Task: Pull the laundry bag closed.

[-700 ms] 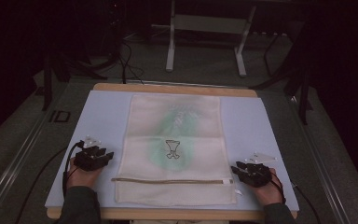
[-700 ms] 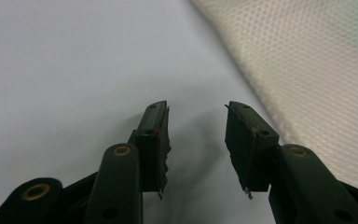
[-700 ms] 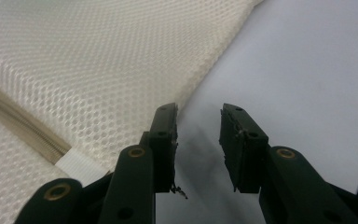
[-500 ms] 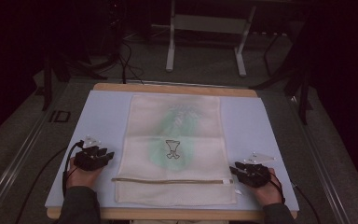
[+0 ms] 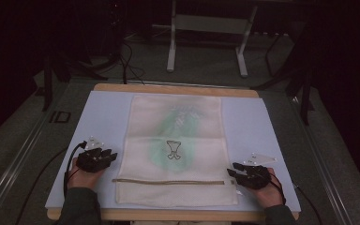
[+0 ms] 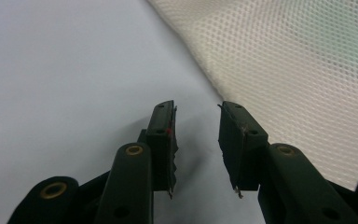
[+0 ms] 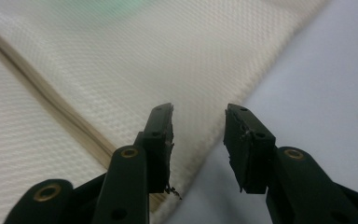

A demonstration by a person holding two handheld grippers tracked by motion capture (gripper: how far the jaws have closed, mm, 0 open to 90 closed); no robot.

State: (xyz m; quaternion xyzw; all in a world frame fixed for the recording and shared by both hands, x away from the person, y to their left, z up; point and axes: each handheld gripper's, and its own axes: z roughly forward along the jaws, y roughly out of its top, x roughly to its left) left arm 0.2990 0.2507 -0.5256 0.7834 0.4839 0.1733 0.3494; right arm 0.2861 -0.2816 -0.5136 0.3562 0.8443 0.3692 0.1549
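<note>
A white mesh bag lies flat on a pale blue mat, with a green shape showing faintly through it and a small black print in the middle. Its zipper runs across near the front edge. My left gripper rests on the mat just left of the bag, jaws open and empty. In the left gripper view the gripper is over the bare mat, beside the bag's edge. My right gripper sits at the bag's right side near the zipper's end. In the right gripper view the open gripper straddles the bag's edge.
The mat lies on a wooden board on a grey table. Behind the table stand the metal legs of a frame, with cables on the dark floor. A small label is stuck to the table left of the mat.
</note>
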